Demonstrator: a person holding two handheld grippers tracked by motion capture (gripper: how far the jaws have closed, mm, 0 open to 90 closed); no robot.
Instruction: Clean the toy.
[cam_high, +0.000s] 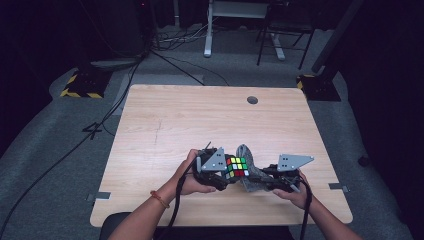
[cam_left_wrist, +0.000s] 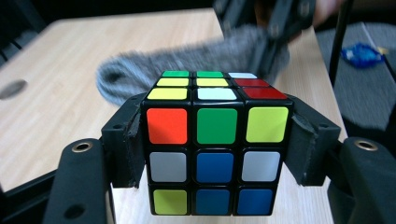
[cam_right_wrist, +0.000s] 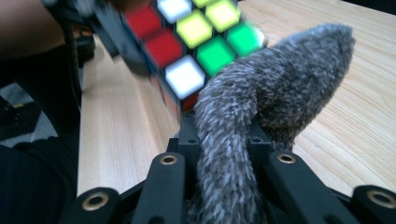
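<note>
That puzzle cube (cam_left_wrist: 215, 154) looks hard, light and slick-faced, so the left tool (cam_high: 212, 172) clamping flat on opposite sides seems right, while the floppy grey sock (cam_right_wrist: 261, 121) bunches pinched in the right tool (cam_high: 282, 176), just above the surface (cam_high: 200, 120).

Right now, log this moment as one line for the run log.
left gripper: shut on puzzle cube | right gripper: shut on grey cloth | cloth beside cube | above table

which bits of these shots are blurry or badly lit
High view: dark room, only the table lit, cube small but clear. Left gripper view: cube sharp in the left claw, the grey cloth behind it soft. Right gripper view: cube smeared, cloth in the right claw fairly sharp.
</note>
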